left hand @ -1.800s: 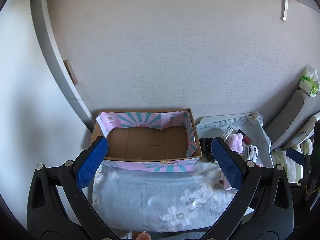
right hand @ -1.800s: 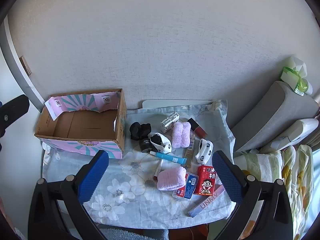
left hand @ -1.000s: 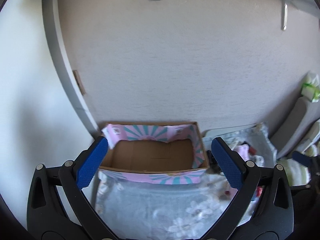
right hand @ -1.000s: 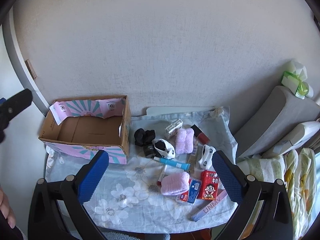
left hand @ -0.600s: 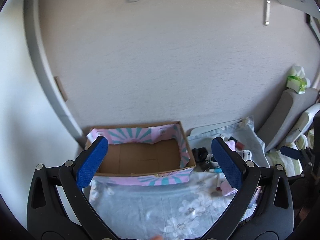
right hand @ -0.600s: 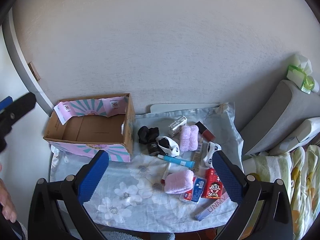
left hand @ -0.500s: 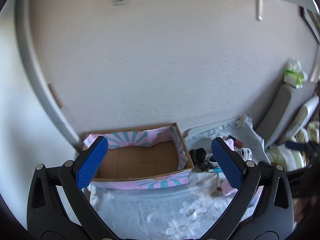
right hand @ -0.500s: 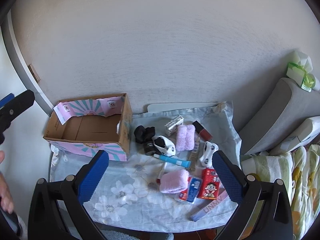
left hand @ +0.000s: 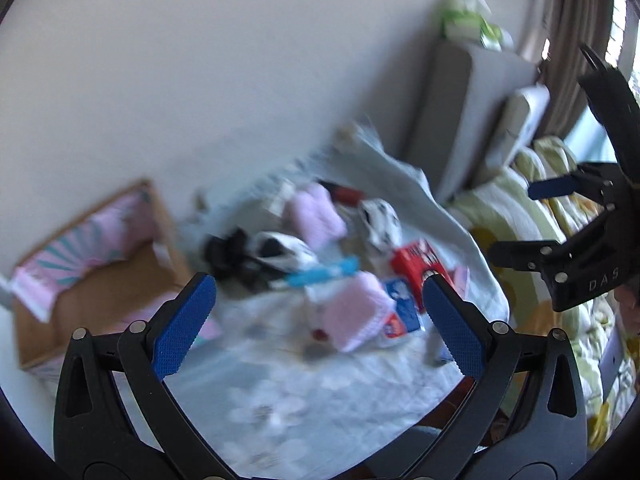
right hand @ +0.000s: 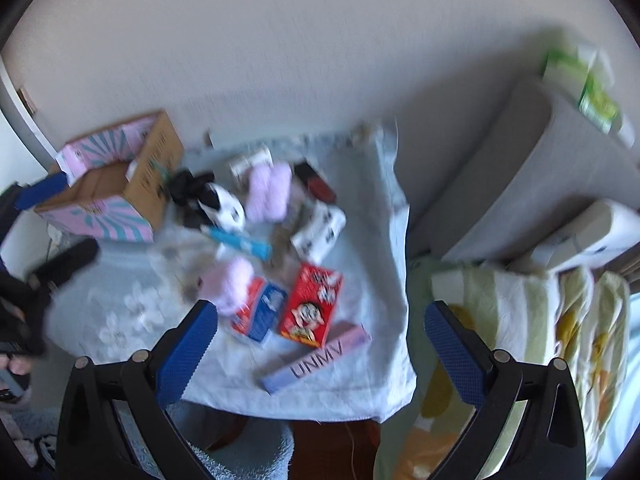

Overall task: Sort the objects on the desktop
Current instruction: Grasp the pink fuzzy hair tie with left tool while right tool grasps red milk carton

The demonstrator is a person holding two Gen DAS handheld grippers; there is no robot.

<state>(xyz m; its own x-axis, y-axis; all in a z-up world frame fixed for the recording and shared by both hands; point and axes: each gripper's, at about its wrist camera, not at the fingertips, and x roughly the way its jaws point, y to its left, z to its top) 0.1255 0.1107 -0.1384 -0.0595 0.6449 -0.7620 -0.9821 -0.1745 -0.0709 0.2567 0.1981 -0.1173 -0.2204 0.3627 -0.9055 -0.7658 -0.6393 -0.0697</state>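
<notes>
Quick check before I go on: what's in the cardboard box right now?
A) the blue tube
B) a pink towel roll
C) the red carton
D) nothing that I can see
D: the cardboard box shows only its bare brown floor, while the red carton, blue tube and pink towel roll all lie on the cloth outside it.

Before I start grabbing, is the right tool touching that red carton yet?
Apart. The right wrist view shows the open right tool hanging above the table; the red carton lies flat beyond its fingertips.
</notes>
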